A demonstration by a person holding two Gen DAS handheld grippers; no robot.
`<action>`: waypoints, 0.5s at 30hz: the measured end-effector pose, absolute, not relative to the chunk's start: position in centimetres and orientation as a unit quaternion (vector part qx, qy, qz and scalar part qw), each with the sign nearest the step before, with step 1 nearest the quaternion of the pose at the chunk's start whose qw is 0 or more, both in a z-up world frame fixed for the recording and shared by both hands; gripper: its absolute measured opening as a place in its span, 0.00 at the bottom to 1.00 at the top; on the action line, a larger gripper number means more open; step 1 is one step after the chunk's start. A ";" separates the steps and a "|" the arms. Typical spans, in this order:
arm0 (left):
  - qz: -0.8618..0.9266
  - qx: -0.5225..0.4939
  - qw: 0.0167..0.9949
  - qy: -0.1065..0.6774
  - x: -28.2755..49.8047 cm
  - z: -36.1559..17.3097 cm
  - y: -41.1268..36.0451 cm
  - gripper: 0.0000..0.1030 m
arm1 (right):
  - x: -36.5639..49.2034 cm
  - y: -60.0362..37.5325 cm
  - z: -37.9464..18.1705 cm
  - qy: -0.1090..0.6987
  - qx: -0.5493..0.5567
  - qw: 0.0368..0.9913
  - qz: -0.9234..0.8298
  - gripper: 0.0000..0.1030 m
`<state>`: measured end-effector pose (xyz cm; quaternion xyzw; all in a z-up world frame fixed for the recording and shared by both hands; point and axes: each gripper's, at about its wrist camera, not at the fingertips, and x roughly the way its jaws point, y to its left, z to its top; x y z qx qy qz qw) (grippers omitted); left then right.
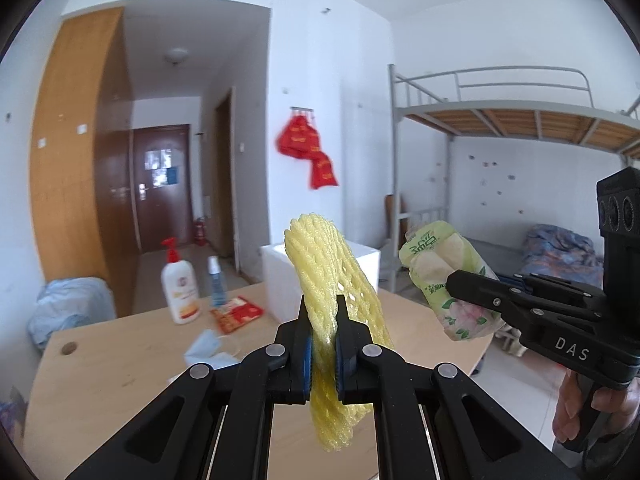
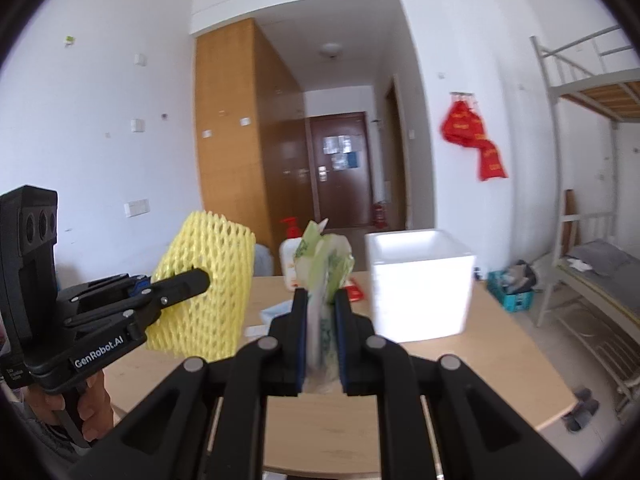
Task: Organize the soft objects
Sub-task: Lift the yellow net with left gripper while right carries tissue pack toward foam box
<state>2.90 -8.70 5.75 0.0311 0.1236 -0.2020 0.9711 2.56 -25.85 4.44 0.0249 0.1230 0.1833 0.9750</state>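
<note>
- My left gripper [image 1: 323, 344] is clamped on the yellow foam net [image 1: 332, 280]. The pads pinch it near mid-length, so the net stands on edge with one end above the jaws and the other hanging below.
- My right gripper [image 2: 322, 340] is clamped on the green tissue pack [image 2: 326, 264]. The pack is squeezed thin between the pads and sticks up past the fingertips.
- Both soft items are carried in the air above the table [image 2: 500, 344], clear of its surface. I judge the mid-body grips keep each item from flopping during transport.
- The white foam box [image 2: 420, 280] stands open-topped toward the far edge of the table, right of centre in the right wrist view. I take it as the likely collection point, since it is the only container on the surface.
- A lotion bottle [image 1: 180, 284], a spray bottle [image 1: 216, 280], a red packet [image 1: 236, 314] and a face mask [image 1: 208, 346] lie toward the far left part of the table.
- The mask is soft and remains uncollected.
</note>
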 end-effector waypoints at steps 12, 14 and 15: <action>-0.247 0.041 0.960 0.129 5.6 5.7 -12.1 0.08 | 3.1 -28.3 4.3 0.123 0.034 0.985 0.119 0.15; -0.246 0.042 0.960 0.129 5.6 5.7 -12.1 0.08 | 3.4 -28.3 4.3 0.123 0.034 0.985 0.117 0.15; -0.244 0.043 0.960 0.129 5.8 5.8 -12.0 0.08 | 3.5 -28.3 4.3 0.124 0.034 0.985 0.116 0.15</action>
